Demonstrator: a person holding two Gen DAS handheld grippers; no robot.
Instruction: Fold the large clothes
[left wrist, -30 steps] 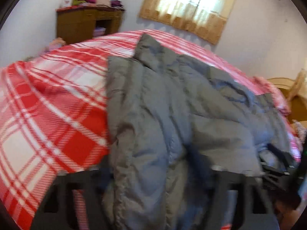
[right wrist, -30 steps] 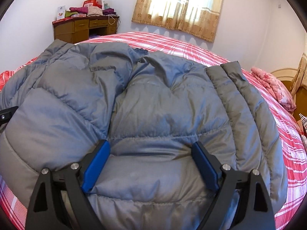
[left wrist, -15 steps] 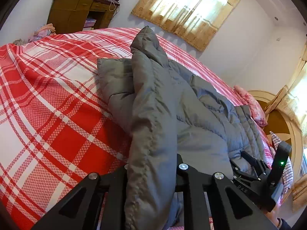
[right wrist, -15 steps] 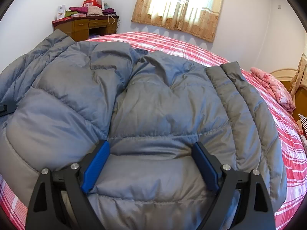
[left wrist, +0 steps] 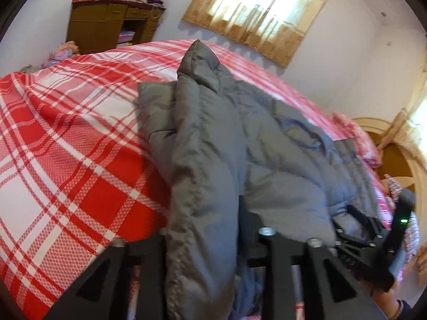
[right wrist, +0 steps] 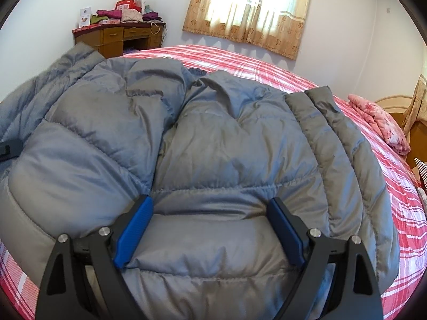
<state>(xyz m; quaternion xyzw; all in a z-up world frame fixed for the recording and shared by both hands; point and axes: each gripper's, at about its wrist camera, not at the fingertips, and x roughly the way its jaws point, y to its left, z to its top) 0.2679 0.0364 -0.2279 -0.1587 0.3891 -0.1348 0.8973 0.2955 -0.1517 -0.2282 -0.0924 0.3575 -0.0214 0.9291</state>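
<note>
A grey puffer jacket (left wrist: 213, 146) lies spread on a bed with a red and white plaid cover (left wrist: 66, 146). One thick fold of it stands up as a ridge between the fingers of my left gripper (left wrist: 205, 229), whose jaws are opening; the fabric hides the pads, and a dark gap shows to the right of the fold. In the right wrist view the jacket (right wrist: 226, 146) fills the middle. My right gripper (right wrist: 210, 208) stands wide open, its blue pads (right wrist: 133, 226) resting on the puffy fabric that bulges between them. The right gripper (left wrist: 373, 242) also shows at the lower right of the left wrist view.
A wooden desk (right wrist: 120, 37) piled with clothes stands against the far wall, left of a curtained window (right wrist: 253, 8). A folded pink blanket (right wrist: 381, 120) lies near the headboard (left wrist: 395, 154) on the right. The plaid cover (right wrist: 267, 61) stretches beyond the jacket.
My left gripper pinched the jacket fold narrow half a second ago; now its jaws stand wider with the fold still between them. The right gripper has not moved.
</note>
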